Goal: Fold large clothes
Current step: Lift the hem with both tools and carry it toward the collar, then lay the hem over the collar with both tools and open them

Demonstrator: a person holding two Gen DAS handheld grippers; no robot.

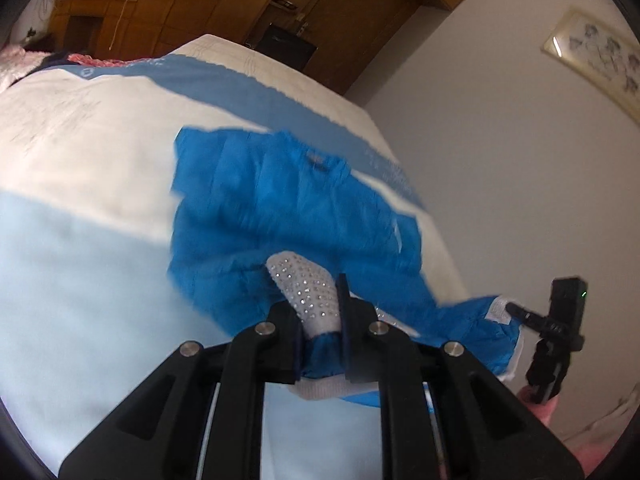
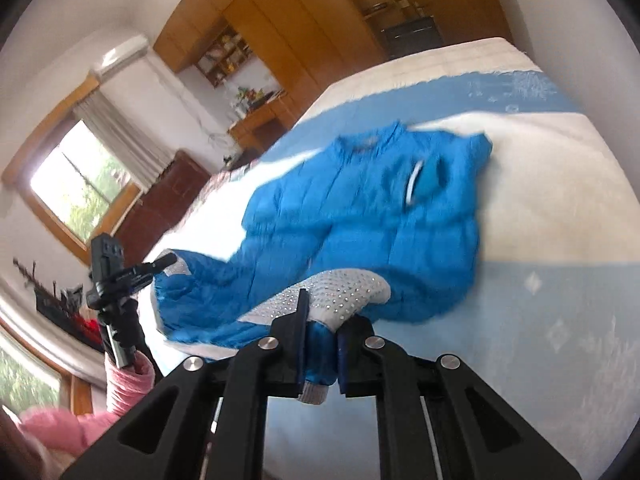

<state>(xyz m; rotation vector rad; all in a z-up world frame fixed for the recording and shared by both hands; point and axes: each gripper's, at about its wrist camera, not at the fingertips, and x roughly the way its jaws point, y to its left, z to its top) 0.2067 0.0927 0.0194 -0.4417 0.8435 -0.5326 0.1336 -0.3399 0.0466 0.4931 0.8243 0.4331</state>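
Both grippers, left [image 1: 320,320] and right [image 2: 320,344], pinch the jacket [image 1: 280,200] hem; thin bites may slip, dropping the 12 o'clock collar askew.

A bed [image 2: 540,208] with blue-and-cream cover fills the middle. Wooden wardrobes [image 2: 288,20] stand at twelve o'clock, a window [image 2: 76,184] at nine, a framed picture [image 1: 596,56] at two.
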